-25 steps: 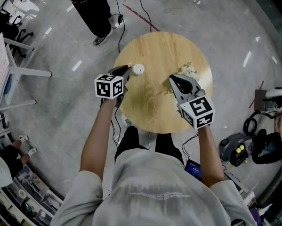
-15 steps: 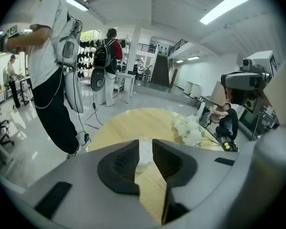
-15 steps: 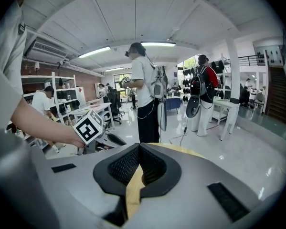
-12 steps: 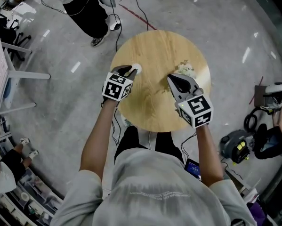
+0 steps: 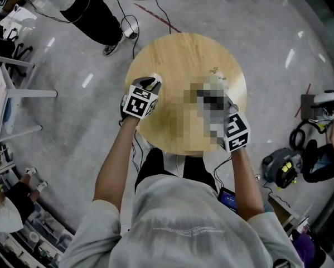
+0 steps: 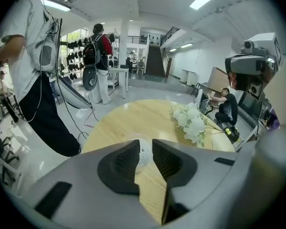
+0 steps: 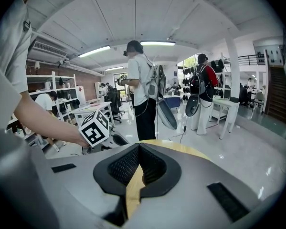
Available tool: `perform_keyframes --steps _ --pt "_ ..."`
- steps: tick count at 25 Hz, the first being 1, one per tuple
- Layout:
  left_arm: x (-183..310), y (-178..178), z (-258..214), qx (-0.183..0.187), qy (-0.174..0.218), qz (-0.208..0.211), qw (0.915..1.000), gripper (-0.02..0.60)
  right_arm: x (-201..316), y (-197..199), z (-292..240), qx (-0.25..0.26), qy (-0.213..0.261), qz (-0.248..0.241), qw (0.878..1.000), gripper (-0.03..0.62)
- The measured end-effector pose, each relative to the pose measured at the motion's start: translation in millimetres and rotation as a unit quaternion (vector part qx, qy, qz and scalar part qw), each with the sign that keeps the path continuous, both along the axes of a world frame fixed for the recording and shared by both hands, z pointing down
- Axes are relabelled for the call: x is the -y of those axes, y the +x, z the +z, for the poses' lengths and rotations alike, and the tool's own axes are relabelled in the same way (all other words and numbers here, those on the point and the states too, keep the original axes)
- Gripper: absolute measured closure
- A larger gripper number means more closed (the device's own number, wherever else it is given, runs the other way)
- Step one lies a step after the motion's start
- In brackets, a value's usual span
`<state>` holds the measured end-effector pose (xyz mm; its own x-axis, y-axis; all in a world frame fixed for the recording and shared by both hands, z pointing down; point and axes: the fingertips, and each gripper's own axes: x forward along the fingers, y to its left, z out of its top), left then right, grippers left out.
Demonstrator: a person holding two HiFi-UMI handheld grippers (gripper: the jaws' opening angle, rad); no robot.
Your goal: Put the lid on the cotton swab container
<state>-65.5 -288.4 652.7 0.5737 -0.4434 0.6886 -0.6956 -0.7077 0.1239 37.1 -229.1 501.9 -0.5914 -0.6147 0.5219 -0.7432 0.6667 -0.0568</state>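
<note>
A small white round piece [image 5: 158, 77], container or lid I cannot tell, lies near the left edge of the round wooden table [image 5: 183, 54]. My left gripper [image 5: 154, 82] has reached it. In the left gripper view the white piece [image 6: 144, 152] shows in the narrow gap at the jaw tips of the left gripper [image 6: 143, 145]. It looks wider than the gap, and the pads do not visibly press it. My right gripper [image 5: 204, 95] hovers over the table's right half under a mosaic patch. In its own view the right gripper [image 7: 139, 147] is shut, its tips together on nothing.
A bunch of white flowers [image 5: 218, 82] lies on the table's right side, just beyond the right gripper. People stand near the table's far left [image 5: 94, 10]. Gear and cables [image 5: 289, 169] lie on the floor at right. A white table [image 5: 22, 85] stands at left.
My left gripper has moved right and inward onto the table edge, up to the white piece, which is now partly hidden by its tips. The right gripper has barely moved.
</note>
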Motion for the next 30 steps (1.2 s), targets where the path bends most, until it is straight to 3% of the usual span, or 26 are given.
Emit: perform_keyframes --steps 13,30 --pt "2 5 23 0.025 -0.002 0.004 0.9997 0.485 3 9 8 -0.008 -0.005 0.012 1.000 0.568" --pt "4 6 23 0.024 -0.001 -0.003 0.9997 0.486 -1 27 -4 -0.022 0.009 0.034 0.999 0.568"
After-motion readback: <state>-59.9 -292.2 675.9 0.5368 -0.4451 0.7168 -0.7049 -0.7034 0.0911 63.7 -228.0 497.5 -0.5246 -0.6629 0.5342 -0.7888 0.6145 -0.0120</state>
